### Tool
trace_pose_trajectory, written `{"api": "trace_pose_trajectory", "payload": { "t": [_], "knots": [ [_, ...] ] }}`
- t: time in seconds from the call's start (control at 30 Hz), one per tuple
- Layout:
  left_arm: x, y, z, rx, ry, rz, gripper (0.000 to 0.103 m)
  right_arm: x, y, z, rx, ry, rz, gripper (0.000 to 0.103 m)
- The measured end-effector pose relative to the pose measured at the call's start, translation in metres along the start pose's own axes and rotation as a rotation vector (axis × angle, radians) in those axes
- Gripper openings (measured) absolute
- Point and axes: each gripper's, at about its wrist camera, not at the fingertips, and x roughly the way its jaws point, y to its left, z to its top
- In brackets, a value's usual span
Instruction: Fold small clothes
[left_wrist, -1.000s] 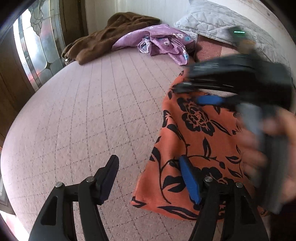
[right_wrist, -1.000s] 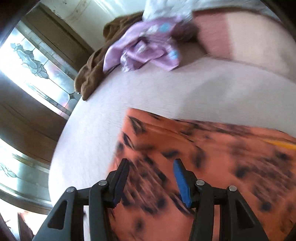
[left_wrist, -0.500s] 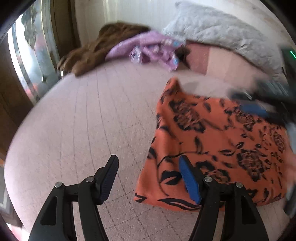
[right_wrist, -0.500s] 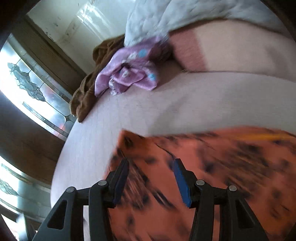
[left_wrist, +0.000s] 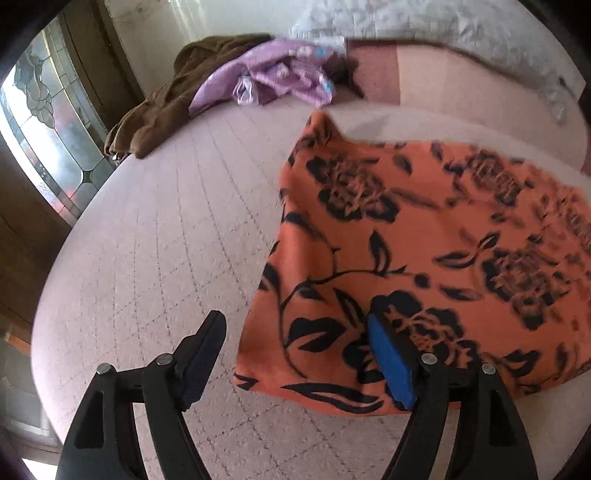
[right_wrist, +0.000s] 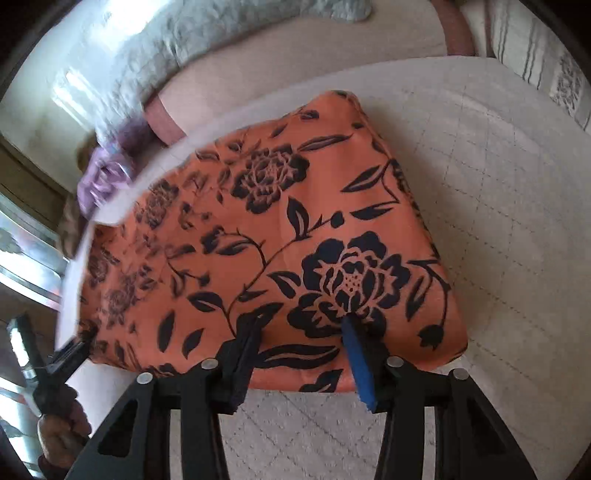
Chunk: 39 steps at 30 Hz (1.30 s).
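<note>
An orange garment with a black floral print lies folded flat on a pale quilted bed cover, spread toward the cover's near edge and seen from both wrist cameras.

The left gripper hangs over the garment's near left corner — its blue-padded finger above the cloth, its black finger above the bare cover beside it. Its jaws are opening, with only the corner of the fabric lying below the gap; nothing is pinched. In the right wrist view the same tool shows at the far left of the picture, held in a person's hand.

The right gripper sits at the garment's near edge, close to its right corner, both fingers over the print. Its jaws are closing, yet the pads stand apart and the cloth beneath them lies flat, not gathered between them.

At the far left corner of the bed, well apart from the orange piece, a brown garment lies in a heap with a crumpled purple floral garment just beside it. A grey quilted pillow rests along the far edge — next to it, at the right, a striped pillow. A leaded-glass window stands beyond the bed's left edge.
</note>
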Motion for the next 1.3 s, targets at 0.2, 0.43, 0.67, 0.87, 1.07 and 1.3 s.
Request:
{"api": "trace_pose_trajectory", "payload": {
  "t": [0.2,0.43,0.67,0.87,1.07,1.3],
  "knots": [
    [-0.036,-0.003,0.005,-0.029,-0.151,-0.095,0.079,-0.03,0.001,0.007,0.038,-0.16,0.088,0.05],
    [-0.066,-0.024,0.01,0.005,-0.268,-0.181,0.082,-0.01,0.009,0.005,-0.027,-0.067,-0.003,0.05],
    [-0.089,-0.028,0.008,0.024,-0.334,-0.145,0.088,-0.059,0.048,-0.01,-0.128,-0.252,0.033,0.059],
    [-0.098,-0.027,-0.001,0.067,-0.346,-0.114,0.089,-0.069,0.077,-0.012,-0.197,-0.313,0.053,0.06],
    [-0.113,-0.027,-0.011,0.09,-0.381,-0.088,0.096,-0.084,0.086,-0.022,-0.211,-0.36,0.08,0.06],
    [-0.131,-0.025,-0.018,0.035,-0.38,-0.143,0.1,-0.095,0.093,-0.03,-0.229,-0.396,0.113,0.061]
  ]
}}
